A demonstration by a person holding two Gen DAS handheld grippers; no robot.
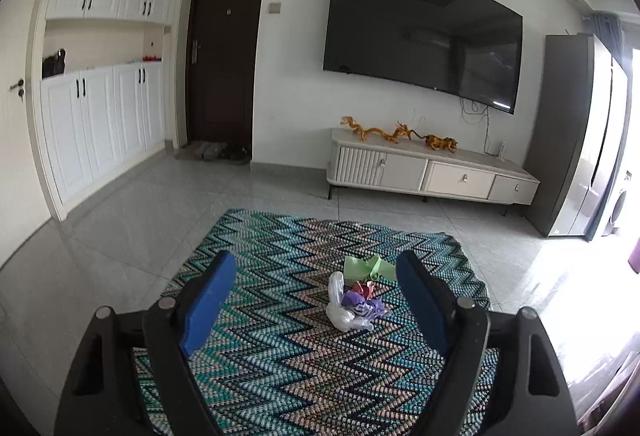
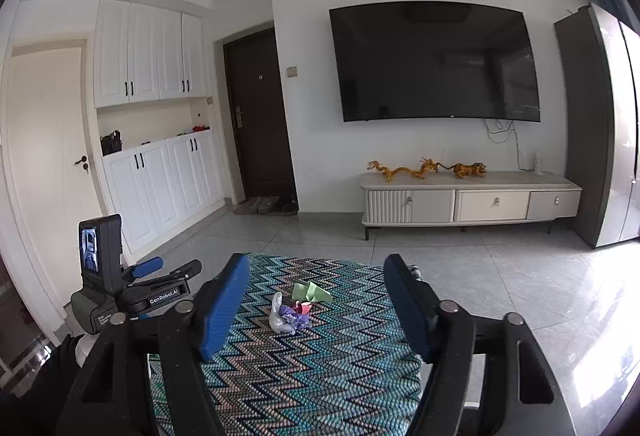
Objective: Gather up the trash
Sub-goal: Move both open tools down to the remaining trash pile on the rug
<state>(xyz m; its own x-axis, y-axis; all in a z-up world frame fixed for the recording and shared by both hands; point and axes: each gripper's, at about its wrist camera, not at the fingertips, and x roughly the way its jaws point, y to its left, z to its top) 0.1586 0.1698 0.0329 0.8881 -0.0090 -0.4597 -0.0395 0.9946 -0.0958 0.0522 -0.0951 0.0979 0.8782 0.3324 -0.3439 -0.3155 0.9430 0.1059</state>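
A small pile of trash (image 1: 358, 294) lies on the zigzag rug (image 1: 280, 364): a clear plastic bag (image 1: 340, 310), purple and red scraps, and green paper (image 1: 366, 266). My left gripper (image 1: 318, 268) is open and empty, above and short of the pile. In the right wrist view the same pile (image 2: 296, 310) lies on the rug (image 2: 320, 376) ahead of my right gripper (image 2: 316, 270), which is open and empty. The left gripper's body (image 2: 132, 284) shows at the left of that view.
A white TV cabinet (image 2: 472, 202) with golden dragon figures (image 2: 428, 168) stands against the far wall under a large TV (image 2: 436, 62). White cupboards (image 2: 160, 180) and a dark door (image 2: 260, 116) are at the left. A tall grey cabinet (image 2: 592, 124) stands at the right. Grey tile floor (image 2: 500, 276) surrounds the rug.
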